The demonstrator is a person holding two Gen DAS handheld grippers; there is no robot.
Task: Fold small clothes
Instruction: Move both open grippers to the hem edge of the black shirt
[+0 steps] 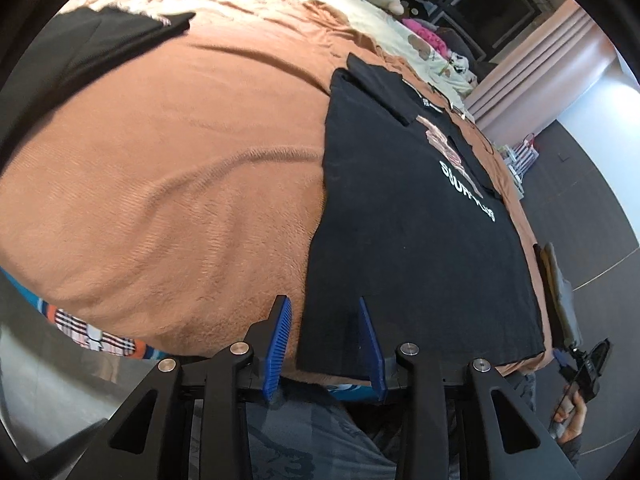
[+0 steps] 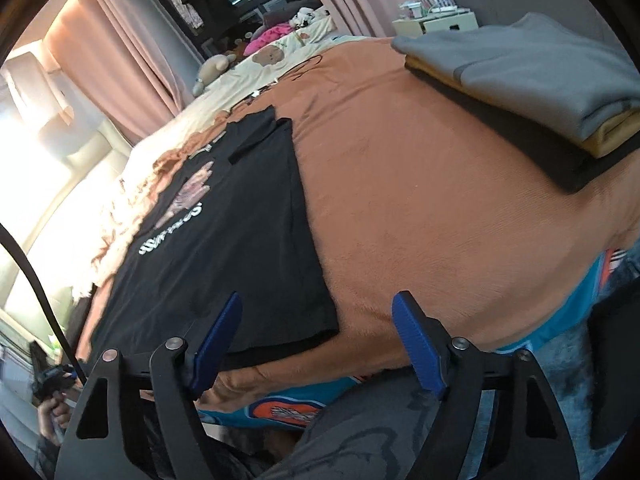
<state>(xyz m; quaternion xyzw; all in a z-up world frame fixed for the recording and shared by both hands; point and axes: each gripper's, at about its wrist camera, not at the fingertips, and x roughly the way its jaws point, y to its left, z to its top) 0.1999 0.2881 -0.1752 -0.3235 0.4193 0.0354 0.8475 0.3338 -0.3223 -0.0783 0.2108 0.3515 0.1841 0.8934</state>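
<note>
A black T-shirt with a white and pink print lies flat on the orange-brown blanket, its sleeves folded in over the body. My left gripper is open at the near hem, with the shirt's left bottom corner lying between the blue fingers. In the right wrist view the same T-shirt stretches away from me. My right gripper is open wide around its right bottom corner. Neither gripper pinches the cloth.
A stack of folded clothes, grey over mustard over black, sits on the blanket to the far right. A black garment lies at the far left. Pillows and plush toys crowd the head of the bed. The person's grey trousers are below the bed edge.
</note>
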